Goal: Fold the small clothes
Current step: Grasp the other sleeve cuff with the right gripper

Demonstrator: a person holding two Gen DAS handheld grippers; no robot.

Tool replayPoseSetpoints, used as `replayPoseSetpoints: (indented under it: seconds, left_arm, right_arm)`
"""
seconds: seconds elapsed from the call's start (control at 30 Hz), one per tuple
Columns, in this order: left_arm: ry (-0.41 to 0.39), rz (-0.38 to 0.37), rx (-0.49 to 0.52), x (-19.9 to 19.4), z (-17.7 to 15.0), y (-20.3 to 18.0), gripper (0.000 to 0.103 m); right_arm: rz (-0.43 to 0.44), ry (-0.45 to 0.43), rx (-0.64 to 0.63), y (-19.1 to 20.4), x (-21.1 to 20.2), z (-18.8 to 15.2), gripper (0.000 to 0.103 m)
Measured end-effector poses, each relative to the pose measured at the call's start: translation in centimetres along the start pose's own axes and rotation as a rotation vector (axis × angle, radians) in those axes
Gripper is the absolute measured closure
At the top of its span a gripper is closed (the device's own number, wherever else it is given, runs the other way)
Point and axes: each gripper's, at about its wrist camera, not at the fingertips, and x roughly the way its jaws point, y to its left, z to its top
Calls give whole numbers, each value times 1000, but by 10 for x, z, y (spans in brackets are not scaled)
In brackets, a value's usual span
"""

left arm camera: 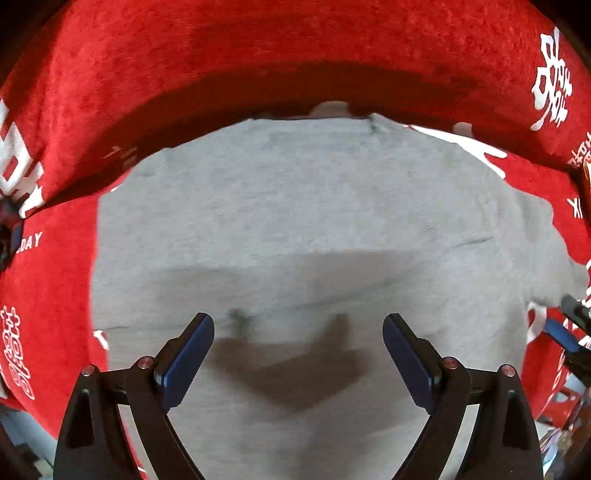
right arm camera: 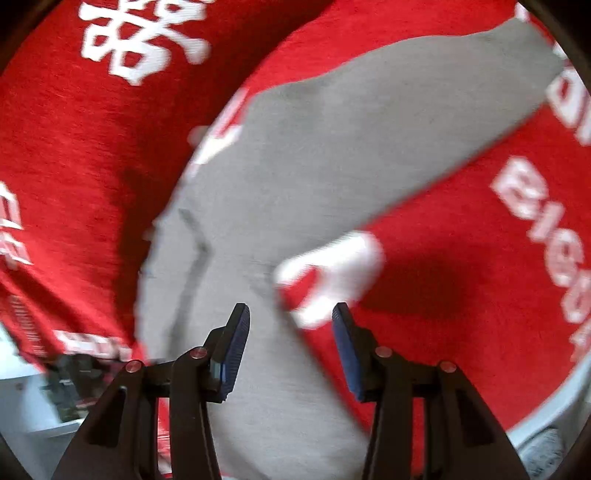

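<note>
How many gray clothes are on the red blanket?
1. A gray garment lies spread on the red blanket, right under the left gripper; the right view shows it too. More could be hidden outside the views.

A red cloth (left arm camera: 258, 48) with white printed characters and letters covered the work surface and filled most of both views. In the left wrist view it rose in a fold along the top, with a dark band of shadow beneath that fold. The word ending "DAY" (left arm camera: 29, 242) stood in white near the left edge. In the right wrist view large white characters (right arm camera: 144, 33) sat at the upper left. Beyond the cloth's edge a pale surface (right arm camera: 22, 406) showed at the lower left, blurred. Light fell from above, casting soft shadows on the fabric.
</note>
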Motion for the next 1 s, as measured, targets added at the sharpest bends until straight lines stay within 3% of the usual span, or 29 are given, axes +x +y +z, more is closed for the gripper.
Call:
replayPoseSetpoints:
  seconds: [0.1, 0.3, 0.4, 0.47, 0.6, 0.77, 0.87, 0.9, 0.93, 1.0]
  left_arm:
    - [-10, 2, -28, -4, 2, -7, 10]
    - [-26, 25, -62, -14, -6, 5, 10]
    - [-13, 34, -87, -12, -11, 15, 10]
    - [-1, 39, -99, -9, -14, 20, 10]
    - [21, 40, -100, -2, -17, 17, 10]
    - [30, 18, -59, -1, -17, -3, 10]
    - [61, -5, -34, 5, -15, -19, 10]
    - [71, -13, -28, 6, -14, -25, 10]
    - [80, -26, -23, 8, -13, -32, 10]
    - [88, -59, -10, 9, -12, -46, 10]
  right_arm:
    - [98, 54, -21, 31, 46, 11, 53]
    - [86, 62, -30, 61, 110, 27, 55]
    - [29, 64, -10, 62, 115, 31, 97]
    - [44, 63, -7, 62, 111, 28, 97]
    - [-10, 70, -77, 61, 103, 20, 97]
    - [18, 86, -98, 54, 82, 22, 94]
    - [33, 77, -93, 34, 52, 24, 77]
    - [39, 58, -67, 19, 36, 25, 64]
    - [41, 36, -40, 7, 24, 27, 58]
    - [35, -24, 45, -28, -7, 32, 58]
